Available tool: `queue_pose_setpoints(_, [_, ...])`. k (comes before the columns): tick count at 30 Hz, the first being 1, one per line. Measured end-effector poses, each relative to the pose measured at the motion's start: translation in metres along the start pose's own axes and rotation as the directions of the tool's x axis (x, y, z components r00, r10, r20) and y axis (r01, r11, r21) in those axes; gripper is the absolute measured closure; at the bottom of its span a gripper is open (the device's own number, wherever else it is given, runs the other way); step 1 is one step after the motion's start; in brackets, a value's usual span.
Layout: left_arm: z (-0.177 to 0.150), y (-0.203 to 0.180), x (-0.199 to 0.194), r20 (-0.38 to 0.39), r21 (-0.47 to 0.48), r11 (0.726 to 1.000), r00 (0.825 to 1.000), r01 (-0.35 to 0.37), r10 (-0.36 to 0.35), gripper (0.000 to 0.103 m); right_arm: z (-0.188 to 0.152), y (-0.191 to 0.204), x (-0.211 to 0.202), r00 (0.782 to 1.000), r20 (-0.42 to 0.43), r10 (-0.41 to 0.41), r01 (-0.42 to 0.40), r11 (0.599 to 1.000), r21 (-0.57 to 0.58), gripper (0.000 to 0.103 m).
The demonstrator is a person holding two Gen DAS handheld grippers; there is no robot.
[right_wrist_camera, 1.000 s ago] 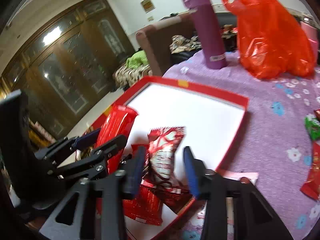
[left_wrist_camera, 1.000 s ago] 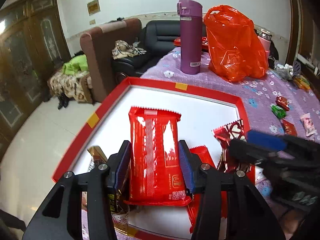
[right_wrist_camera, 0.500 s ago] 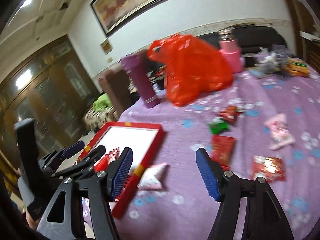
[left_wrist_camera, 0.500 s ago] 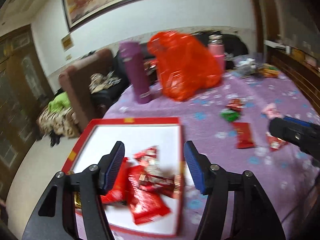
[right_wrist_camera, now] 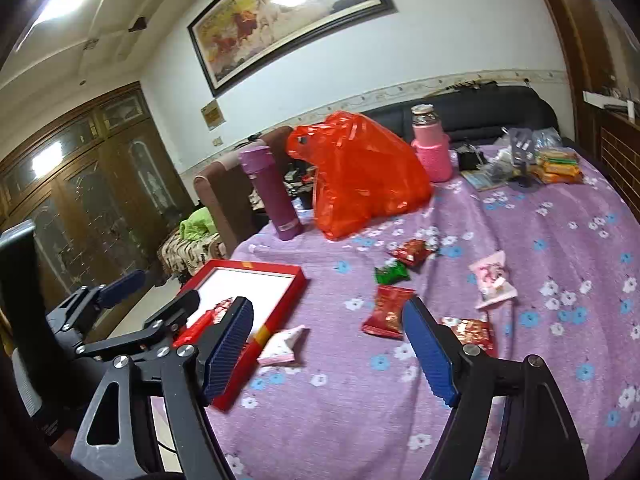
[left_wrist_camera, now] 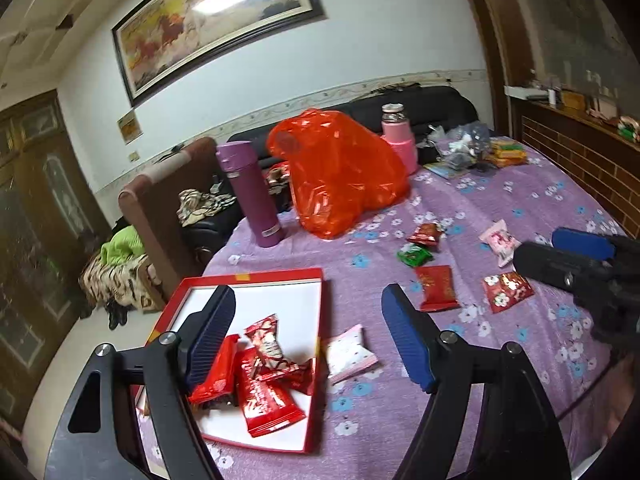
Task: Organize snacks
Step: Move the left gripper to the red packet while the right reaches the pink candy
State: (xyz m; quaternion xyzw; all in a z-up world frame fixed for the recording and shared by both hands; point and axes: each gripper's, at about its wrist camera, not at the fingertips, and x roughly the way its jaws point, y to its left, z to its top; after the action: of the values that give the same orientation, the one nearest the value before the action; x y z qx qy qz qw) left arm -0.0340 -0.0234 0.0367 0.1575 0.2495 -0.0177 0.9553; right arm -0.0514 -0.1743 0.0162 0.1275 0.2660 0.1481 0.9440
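A red tray (left_wrist_camera: 280, 276) with a white floor holds several red snack packets (left_wrist_camera: 264, 392) at its near end. My left gripper (left_wrist_camera: 308, 294) hangs above and before the tray, its jaws opening with nothing between them. My right gripper (right_wrist_camera: 328, 308) is over the purple cloth to the tray's right, jaws also opening and empty. A pink-white packet (right_wrist_camera: 282, 346) lies against the tray's right rim (right_wrist_camera: 260, 268). Loose on the cloth are a red packet (right_wrist_camera: 388, 312), a green one (right_wrist_camera: 391, 273), a pink one (right_wrist_camera: 492, 280) and a flowered red one (right_wrist_camera: 468, 330).
An orange plastic bag (left_wrist_camera: 340, 176), a purple flask (left_wrist_camera: 252, 194) and a pink flask (left_wrist_camera: 398, 140) stand at the table's far side. A heap of packets (left_wrist_camera: 480, 152) sits far right. The tray overhangs the table's left edge, with a brown armchair (left_wrist_camera: 160, 208) beyond.
Both grippers let go of the red packets they held over the tray, opened wide, and drew back and up while swinging right. The packets now lie in the tray.
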Motion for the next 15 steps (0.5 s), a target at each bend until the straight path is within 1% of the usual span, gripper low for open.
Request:
queue_pose_setpoints(4, [0.0,-0.008,0.01,-0.019,0.022,1.0,1.0,0.013,-0.012,0.027,0.001,-0.021,-0.001,1.0,-0.002,-0.026,0.026,0.999,0.035,0.023])
queue_pose_setpoints(9, [0.0,-0.009,0.023,-0.047,0.021,1.0,0.999,0.015,-0.014,0.027,0.002,-0.051,0.001,0.998,-0.019,-0.063,0.065,0.993,0.097,0.023])
queue_pose_setpoints(15, [-0.011,-0.003,0.046,-0.113,0.033,0.999,0.993,0.023,-0.019,0.027,0.002,-0.094,0.007,0.989,-0.058,-0.133,0.14,0.977,0.16,0.022])
